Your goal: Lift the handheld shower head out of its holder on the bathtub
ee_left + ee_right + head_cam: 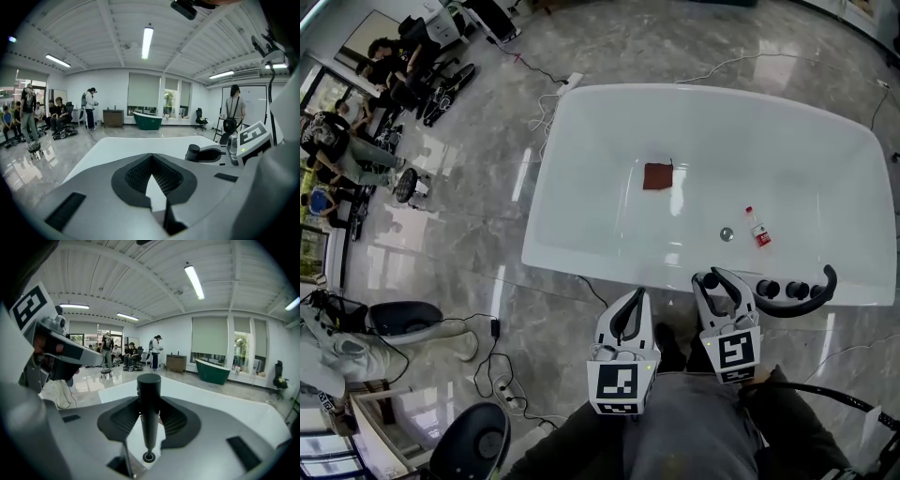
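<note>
Right tool (pixel 150 405) around shower head (pixel 149 383) (tight)

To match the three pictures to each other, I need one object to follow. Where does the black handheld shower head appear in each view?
Head view: the handheld shower head is at lower right of centre, in the right gripper, by the white bathtub's near rim.
Left gripper view: right of centre, a dark stub.
Right gripper view: centre, upright between the jaws.
Shared landmark: the white bathtub, behind it in every view.

Red cloth (pixel 657 175), small bottle (pixel 757 228), floor cables (pixel 492 370), seated people (pixel 347 155)
</note>
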Available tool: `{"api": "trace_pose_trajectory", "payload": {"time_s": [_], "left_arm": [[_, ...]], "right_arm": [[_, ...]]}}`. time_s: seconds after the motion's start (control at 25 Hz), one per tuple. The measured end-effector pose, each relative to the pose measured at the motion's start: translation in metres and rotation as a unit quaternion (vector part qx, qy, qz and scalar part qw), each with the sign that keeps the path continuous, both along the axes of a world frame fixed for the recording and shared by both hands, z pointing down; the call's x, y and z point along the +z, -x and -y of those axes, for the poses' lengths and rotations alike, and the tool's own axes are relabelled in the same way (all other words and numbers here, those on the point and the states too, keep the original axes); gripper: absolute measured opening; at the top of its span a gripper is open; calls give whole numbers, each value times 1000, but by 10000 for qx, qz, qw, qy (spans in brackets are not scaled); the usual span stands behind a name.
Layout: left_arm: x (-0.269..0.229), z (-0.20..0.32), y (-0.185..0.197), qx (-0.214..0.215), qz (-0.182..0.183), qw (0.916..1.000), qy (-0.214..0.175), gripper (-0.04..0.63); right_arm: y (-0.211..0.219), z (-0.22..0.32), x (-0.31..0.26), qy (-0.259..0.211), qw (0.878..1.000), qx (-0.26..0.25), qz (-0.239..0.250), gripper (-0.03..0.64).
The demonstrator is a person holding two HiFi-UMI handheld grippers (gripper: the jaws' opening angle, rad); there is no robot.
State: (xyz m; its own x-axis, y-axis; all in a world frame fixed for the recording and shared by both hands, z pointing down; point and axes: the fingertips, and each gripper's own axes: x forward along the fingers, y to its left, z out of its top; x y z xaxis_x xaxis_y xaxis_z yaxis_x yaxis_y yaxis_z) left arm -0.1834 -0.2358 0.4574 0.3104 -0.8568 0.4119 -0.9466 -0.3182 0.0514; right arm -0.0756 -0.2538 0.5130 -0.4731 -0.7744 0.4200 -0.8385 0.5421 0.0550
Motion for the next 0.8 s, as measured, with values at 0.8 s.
{"api": "trace_pose_trajectory", "payload": {"time_s": [0.8], "left_arm": [[-21,0,6,-127,-342,9992,-155,3]], "right_arm": [[10,-6,-53,-346,9993,-161,-9,140]]}}
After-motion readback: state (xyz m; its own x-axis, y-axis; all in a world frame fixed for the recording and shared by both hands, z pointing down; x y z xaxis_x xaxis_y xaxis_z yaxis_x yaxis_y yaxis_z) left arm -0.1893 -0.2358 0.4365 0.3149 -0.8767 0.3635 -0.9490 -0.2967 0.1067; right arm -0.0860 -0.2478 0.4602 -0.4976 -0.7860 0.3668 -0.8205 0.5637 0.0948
